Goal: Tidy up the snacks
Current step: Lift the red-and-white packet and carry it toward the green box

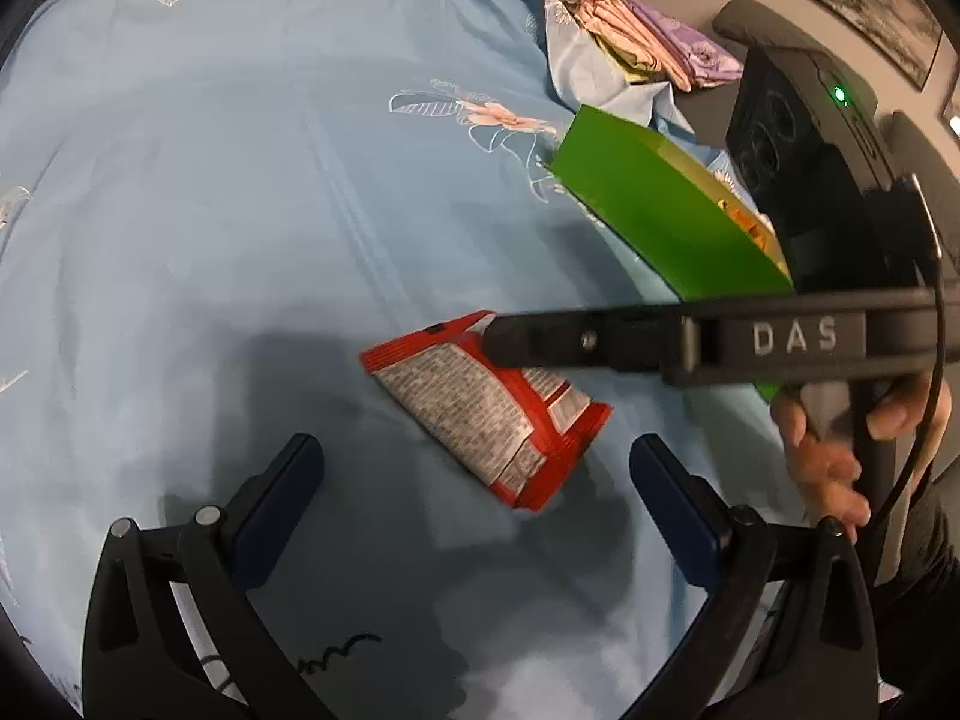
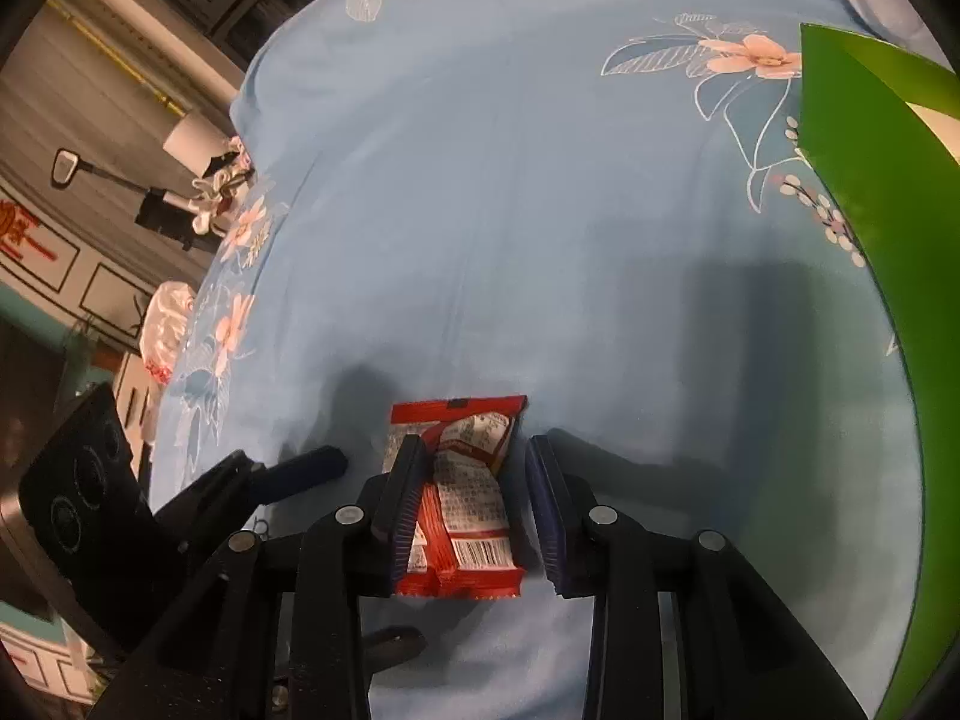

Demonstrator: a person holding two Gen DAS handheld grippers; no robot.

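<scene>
A red snack packet lies flat on the blue floral bedsheet, printed back side up. My right gripper is open and straddles the packet, one finger on each side; the left pad touches its edge. In the left wrist view the right gripper reaches in from the right over the packet's far end. My left gripper is open and empty, just in front of the packet. A green box with snacks inside stands to the right; it also shows in the right wrist view.
Folded clothes lie at the far right of the bed. A grey chair stands beyond them. Off the bed's left edge are a lamp and small items on a low surface.
</scene>
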